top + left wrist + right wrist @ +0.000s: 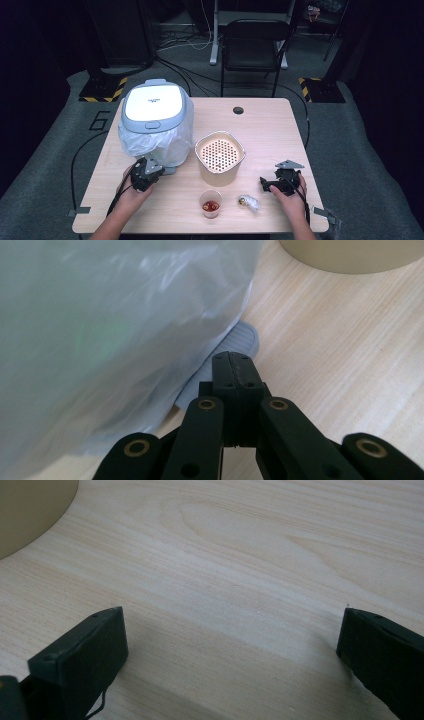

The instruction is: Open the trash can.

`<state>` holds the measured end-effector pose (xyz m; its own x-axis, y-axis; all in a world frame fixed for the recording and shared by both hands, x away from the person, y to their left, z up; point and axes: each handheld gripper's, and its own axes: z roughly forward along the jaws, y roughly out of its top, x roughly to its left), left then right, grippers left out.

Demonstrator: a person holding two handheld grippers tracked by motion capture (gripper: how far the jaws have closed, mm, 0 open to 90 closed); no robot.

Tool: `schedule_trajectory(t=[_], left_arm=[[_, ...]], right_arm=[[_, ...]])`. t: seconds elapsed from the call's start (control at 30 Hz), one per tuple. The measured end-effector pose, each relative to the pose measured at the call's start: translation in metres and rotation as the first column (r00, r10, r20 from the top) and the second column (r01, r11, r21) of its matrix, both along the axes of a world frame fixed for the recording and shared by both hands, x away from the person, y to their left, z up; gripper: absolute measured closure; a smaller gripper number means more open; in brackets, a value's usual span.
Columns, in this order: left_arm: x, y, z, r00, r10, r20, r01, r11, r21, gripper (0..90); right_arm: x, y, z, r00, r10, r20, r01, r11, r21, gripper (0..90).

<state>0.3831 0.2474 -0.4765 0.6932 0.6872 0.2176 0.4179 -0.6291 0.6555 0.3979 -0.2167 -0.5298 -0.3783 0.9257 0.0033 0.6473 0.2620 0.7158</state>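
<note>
Rice cooker [156,107], wrapped in a clear plastic bag [150,142], sits at the tabletop's [270,130] far left, and I've got my left gripper [234,371] right at its grey foot [235,342], jaws clenched tight with nothing between them. My right gripper [267,184] rests on the bare wood near the beige perforated basket [220,156], jaws spread wide, holding nothing.

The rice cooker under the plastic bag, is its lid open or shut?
Shut. In the high view the white lid lies flat on the rice cooker, with no gap showing; the plastic bag wraps the body below it.
</note>
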Motion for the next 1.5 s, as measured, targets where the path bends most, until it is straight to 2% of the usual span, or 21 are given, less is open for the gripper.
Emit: schedule_trajectory(t=[0.07, 0.17, 0.27, 0.3, 0.43, 0.47, 0.57, 0.6, 0.63, 0.67, 0.8, 0.83, 0.87, 0.9, 0.93, 0.97, 1.07, 1.2, 1.23, 1.3, 1.5], left_arm=[[0.004, -0.004, -0.003, 1.0000, 0.005, 0.008, -0.005, 0.9995, 0.030, 90.0], [0.005, -0.006, -0.006, 0.9998, 0.016, -0.007, -0.016, 0.9997, 0.017, 90.0], [0.008, -0.007, -0.008, 0.9998, 0.021, -0.001, -0.021, 0.9996, 0.017, 90.0], [0.009, -0.007, -0.009, 0.9997, 0.017, -0.014, -0.017, 0.9997, 0.018, 90.0], [0.010, -0.009, -0.011, 0.9993, 0.035, -0.008, -0.035, 0.9991, 0.022, 90.0], [0.008, -0.011, -0.013, 0.9993, 0.033, 0.016, -0.034, 0.9984, 0.046, 90.0], [0.007, -0.013, -0.014, 0.9996, 0.022, 0.018, -0.023, 0.9970, 0.074, 90.0], [0.006, -0.014, -0.016, 0.9989, 0.018, 0.042, -0.021, 0.9967, 0.078, 90.0], [0.006, -0.014, -0.016, 0.9989, 0.018, 0.042, -0.021, 0.9967, 0.078, 90.0], [0.008, -0.013, -0.013, 0.9983, -0.015, 0.057, 0.007, 0.9894, 0.145, 90.0], [0.007, -0.015, -0.015, 0.9970, -0.022, 0.075, 0.009, 0.9868, 0.162, 90.0], [0.006, -0.015, -0.016, 0.9967, -0.018, 0.079, 0.005, 0.9865, 0.163, 90.0], [0.003, -0.017, -0.019, 0.9976, 0.024, 0.065, -0.032, 0.9926, 0.117, 90.0], [0.004, -0.016, -0.019, 0.9967, 0.003, 0.082, -0.015, 0.9901, 0.139, 90.0], [0.003, -0.017, -0.021, 0.9960, 0.014, 0.088, -0.025, 0.9929, 0.117, 90.0], [0.003, -0.016, -0.020, 0.9962, 0.007, 0.087, -0.019, 0.9910, 0.132, 90.0], [0.002, -0.017, -0.023, 0.9974, 0.030, 0.066, -0.037, 0.9942, 0.101, 90.0], [0.004, -0.014, -0.024, 0.9976, 0.005, 0.069, -0.014, 0.9926, 0.121, 90.0], [0.003, -0.016, -0.028, 0.9974, 0.036, 0.063, -0.041, 0.9951, 0.090, 90.0], [0.004, -0.015, -0.029, 0.9978, 0.026, 0.061, -0.032, 0.9941, 0.103, 90.0], [0.005, -0.013, -0.031, 0.9981, 0.028, 0.055, -0.033, 0.9965, 0.078, 90.0]], right_arm=[[0.000, 0.000, 0.000, 1.0000, 0.000, 0.000, 0.000, 1.000, 0.000, 0.0], [0.000, 0.000, 0.000, 1.0000, 0.000, 0.000, 0.000, 1.000, 0.000, 0.0], [0.000, 0.000, 0.000, 1.0000, 0.000, 0.001, 0.000, 1.000, 0.000, 0.0], [0.000, 0.000, 0.000, 1.0000, 0.000, 0.000, 0.000, 1.000, 0.000, 0.0], [0.000, 0.000, 0.000, 1.0000, 0.000, 0.000, 0.000, 1.000, 0.000, 0.0], [0.000, 0.000, 0.000, 1.0000, 0.000, 0.001, 0.000, 1.000, 0.000, 0.0], [0.000, 0.000, 0.000, 1.0000, 0.000, 0.000, 0.000, 1.000, 0.000, 0.0], [0.000, 0.000, 0.000, 1.0000, 0.000, 0.000, 0.000, 1.000, 0.000, 0.0], [0.000, 0.000, 0.000, 1.0000, 0.000, 0.000, 0.000, 1.000, 0.000, 0.0], [0.000, 0.000, 0.000, 1.0000, 0.000, 0.000, 0.000, 1.000, -0.001, 0.0], [0.000, 0.000, 0.000, 1.0000, 0.000, 0.000, 0.000, 1.000, -0.001, 0.0], [0.000, 0.000, 0.000, 1.0000, 0.000, 0.000, 0.000, 1.000, 0.000, 0.0], [0.000, 0.000, 0.000, 1.0000, 0.000, 0.000, 0.000, 1.000, -0.001, 0.0], [0.000, 0.000, 0.000, 1.0000, 0.000, 0.000, 0.000, 1.000, -0.001, 0.0], [0.000, 0.000, 0.000, 1.0000, 0.000, 0.000, 0.000, 1.000, 0.000, 0.0], [0.000, 0.000, 0.000, 1.0000, 0.000, 0.001, 0.000, 1.000, 0.000, 0.0], [0.000, 0.000, 0.000, 1.0000, 0.000, 0.000, 0.000, 1.000, -0.001, 0.0], [0.000, 0.000, 0.000, 1.0000, 0.000, 0.001, 0.000, 1.000, 0.000, 0.0], [0.000, 0.000, 0.000, 1.0000, 0.000, 0.001, 0.000, 1.000, 0.000, 0.0], [0.000, 0.000, 0.000, 1.0000, 0.000, 0.000, 0.000, 1.000, -0.001, 0.0], [0.000, 0.000, 0.000, 1.0000, 0.000, 0.000, 0.000, 1.000, 0.000, 0.0]])
